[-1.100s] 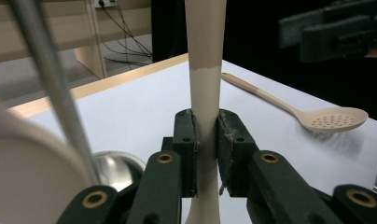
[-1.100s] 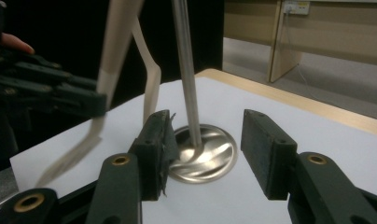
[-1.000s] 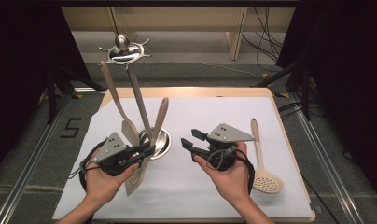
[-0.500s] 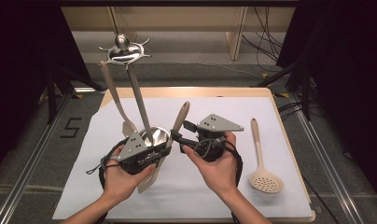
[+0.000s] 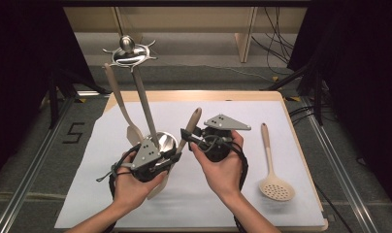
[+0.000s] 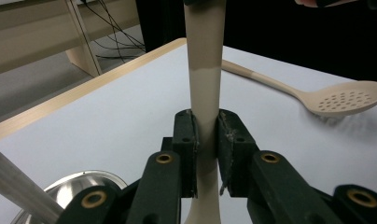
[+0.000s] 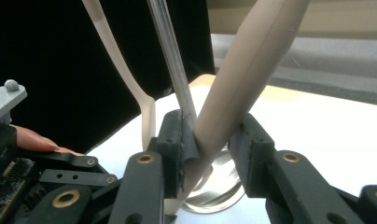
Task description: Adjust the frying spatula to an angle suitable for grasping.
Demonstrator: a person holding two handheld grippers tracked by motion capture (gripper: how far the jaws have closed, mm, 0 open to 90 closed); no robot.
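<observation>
Both forearms enter from the bottom of the high view and converge near the table's middle. The left hand (image 5: pixel 136 182) carries the left gripper (image 6: pixel 206 135), jaws pressed flat against a pale handle (image 6: pixel 204 60). The right hand (image 5: pixel 222 167) carries the right gripper (image 7: pixel 210 135), jaws parted around the same handle, one pad touching it.

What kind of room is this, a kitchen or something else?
Probably a lab or recording setup, not a kitchen. The table is covered with plain white paper and ringed by black curtains, cables trail across the floor, and a person holds a gripper in each hand to handle a beige utensil.
</observation>
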